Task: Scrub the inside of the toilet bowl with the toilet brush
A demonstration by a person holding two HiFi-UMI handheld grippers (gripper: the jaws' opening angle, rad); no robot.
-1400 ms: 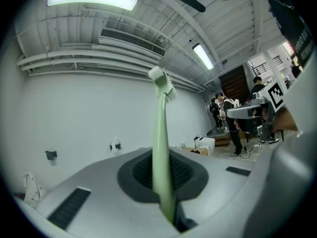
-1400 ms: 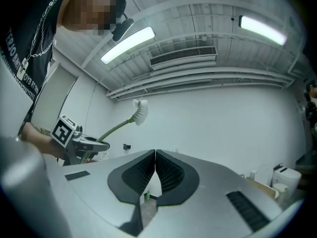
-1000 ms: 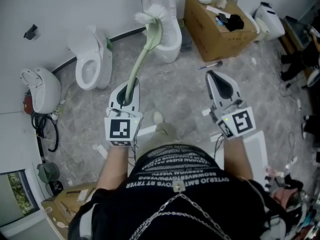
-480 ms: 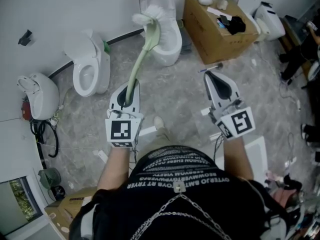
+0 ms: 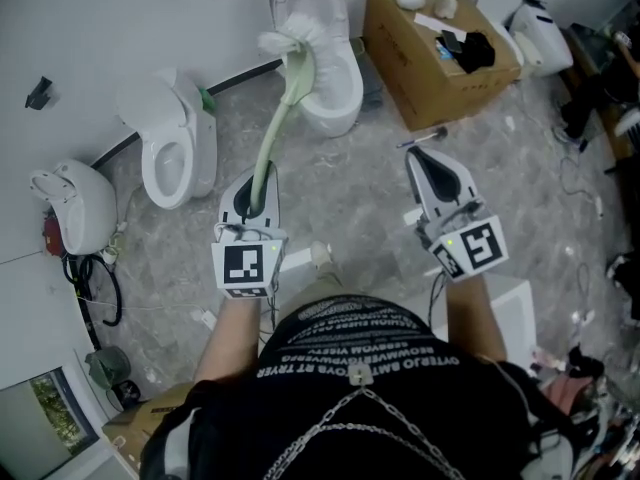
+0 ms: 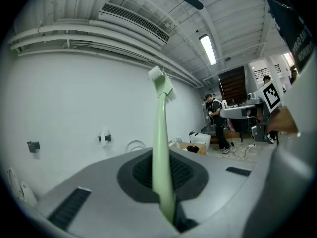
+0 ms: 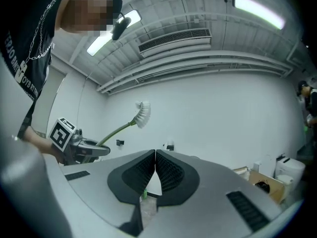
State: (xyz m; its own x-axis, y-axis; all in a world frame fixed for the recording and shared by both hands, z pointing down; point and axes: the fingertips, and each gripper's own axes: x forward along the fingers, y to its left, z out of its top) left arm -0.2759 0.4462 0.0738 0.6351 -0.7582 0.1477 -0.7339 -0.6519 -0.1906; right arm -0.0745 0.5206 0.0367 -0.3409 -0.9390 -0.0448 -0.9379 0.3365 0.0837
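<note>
My left gripper is shut on the pale green handle of the toilet brush. The handle curves up and away, and its white bristle head hangs over the rim of the white toilet by the far wall. In the left gripper view the toilet brush rises from between the jaws, head up in the air. My right gripper is shut with nothing in it, held level to the right. From the right gripper view I see the toilet brush and the left gripper at left.
A second white toilet stands at left, with another white fixture and cables further left. A cardboard box of items sits right of the toilet. A person stands in the background. The floor is grey marble.
The view has drifted a little: both toilets sit slightly further left and lower. The brush head stays over the toilet rim, both grippers holding their pose.
</note>
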